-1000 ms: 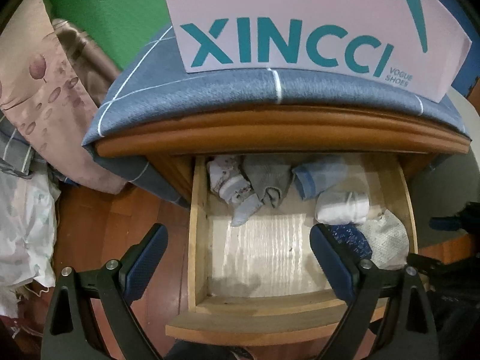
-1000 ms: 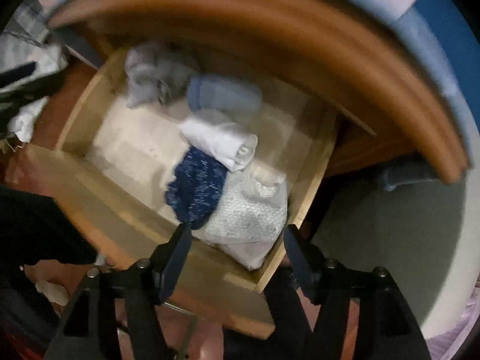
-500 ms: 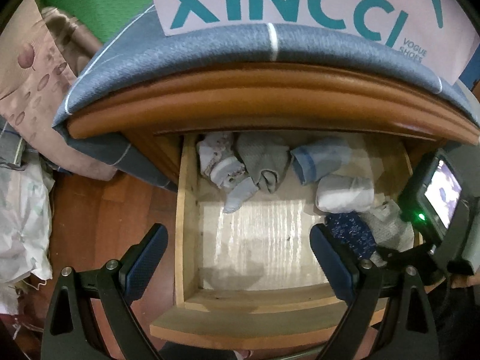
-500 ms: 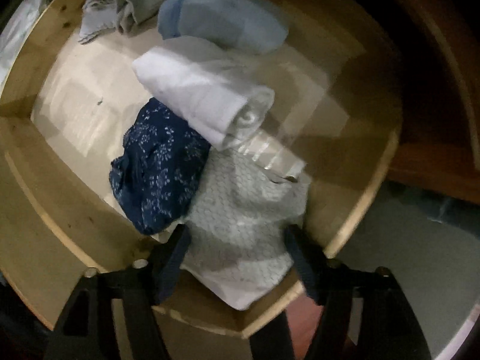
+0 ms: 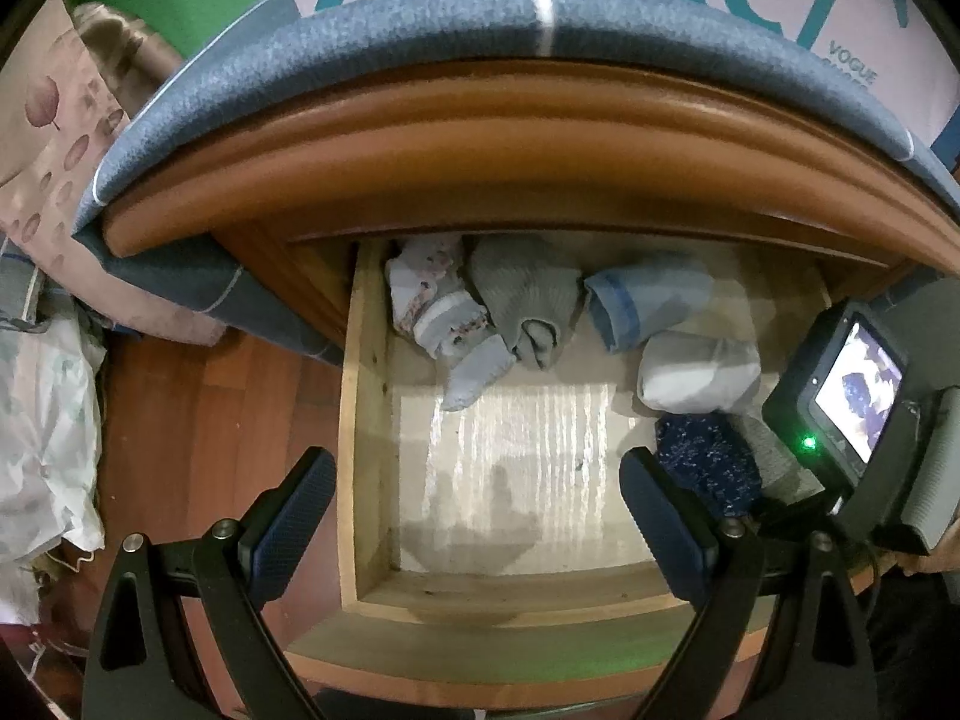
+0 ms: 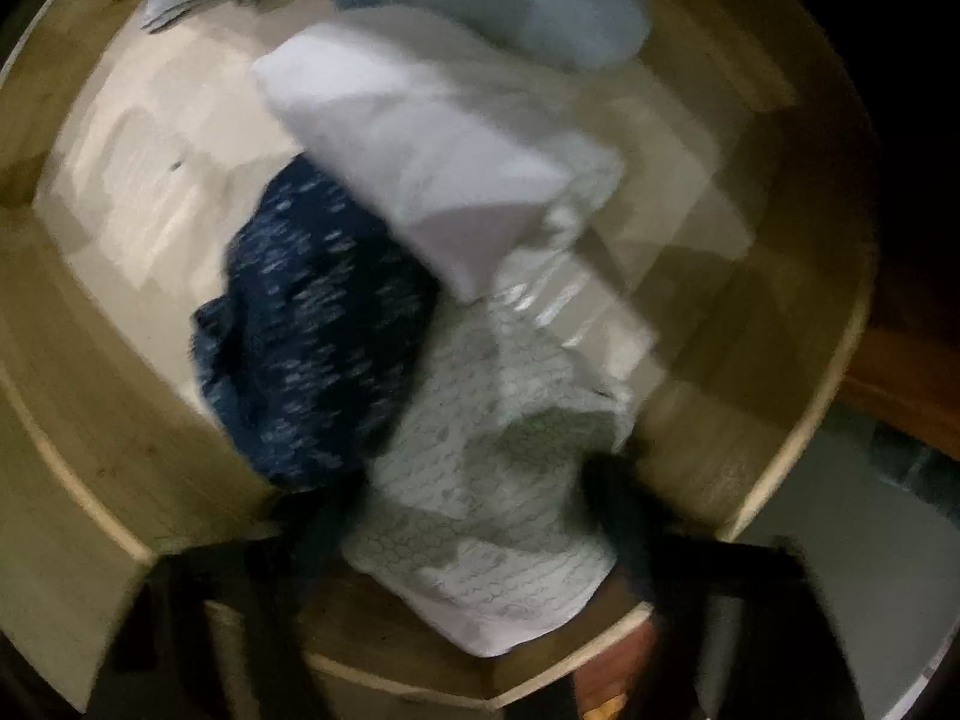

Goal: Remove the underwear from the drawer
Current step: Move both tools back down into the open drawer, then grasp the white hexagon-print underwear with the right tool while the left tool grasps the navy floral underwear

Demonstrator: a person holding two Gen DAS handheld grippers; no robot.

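Wooden floor (image 5: 198,420) lies left of the open drawer (image 5: 366,420); its back sits hidden under the nightstand's edge. Behind, cut-off teal letters end in "VOGUE". My left claw (image 5: 474,516) hangs released over bare lining. My right claw (image 6: 474,516) — blurred — is closing around the pale patterned underwear (image 6: 480,510), not yet clenched, beside the navy pair (image 6: 312,330).

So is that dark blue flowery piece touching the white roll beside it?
Touching. In the right wrist view the white roll lies partly over the dark blue piece, no gap between them.
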